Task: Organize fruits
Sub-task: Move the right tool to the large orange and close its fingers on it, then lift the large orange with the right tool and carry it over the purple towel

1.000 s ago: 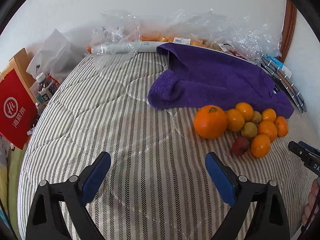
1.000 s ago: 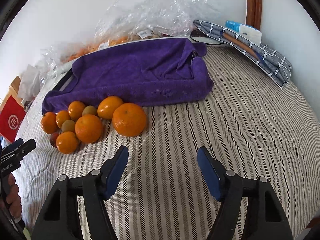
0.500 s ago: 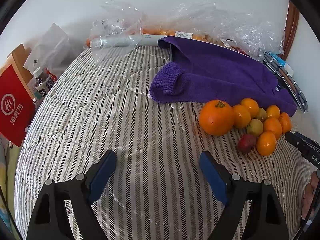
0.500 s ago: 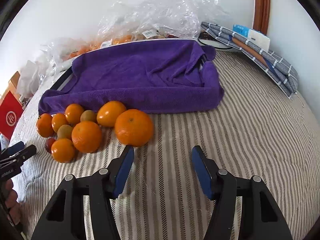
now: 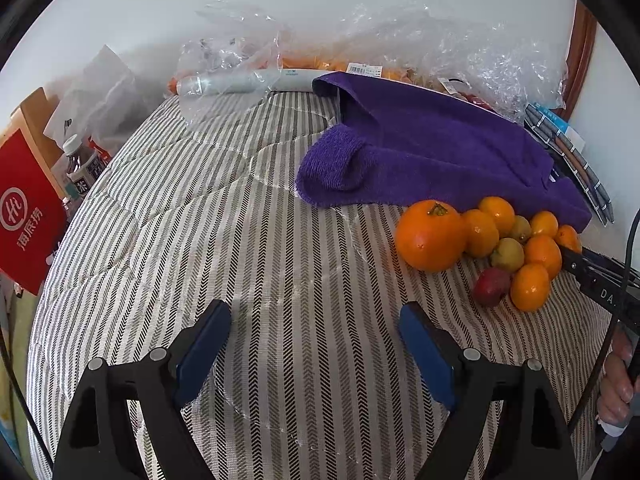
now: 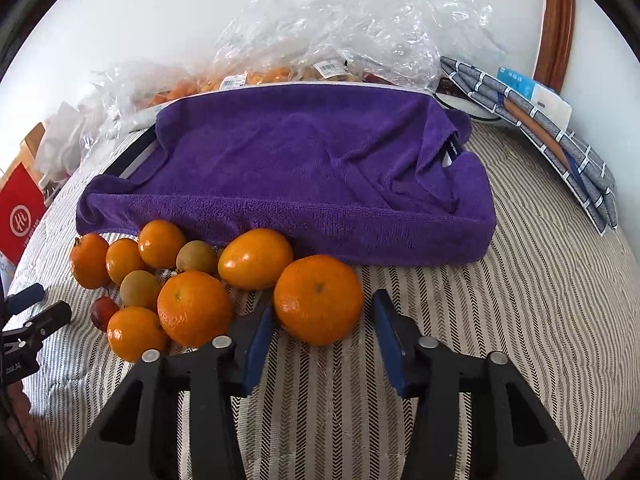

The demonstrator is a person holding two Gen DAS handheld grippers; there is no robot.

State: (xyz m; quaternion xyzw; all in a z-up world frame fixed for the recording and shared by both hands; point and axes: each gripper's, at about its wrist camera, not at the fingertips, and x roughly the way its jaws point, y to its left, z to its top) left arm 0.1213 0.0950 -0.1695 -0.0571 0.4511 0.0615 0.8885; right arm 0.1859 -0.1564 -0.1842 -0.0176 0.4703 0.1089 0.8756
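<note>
Fruits sit in a cluster on the striped bedcover, just in front of the purple towel (image 6: 320, 172). The big orange (image 6: 319, 299) is between my right gripper (image 6: 322, 344) pads, jaws wide and empty. I reckon it rolls away if one pad nudges it first. My left gripper (image 5: 316, 354) is wide too, over bare cover, well left of the pile. Only that view shows the red box (image 5: 26, 216) and bottle (image 5: 82, 166) far left.
</note>
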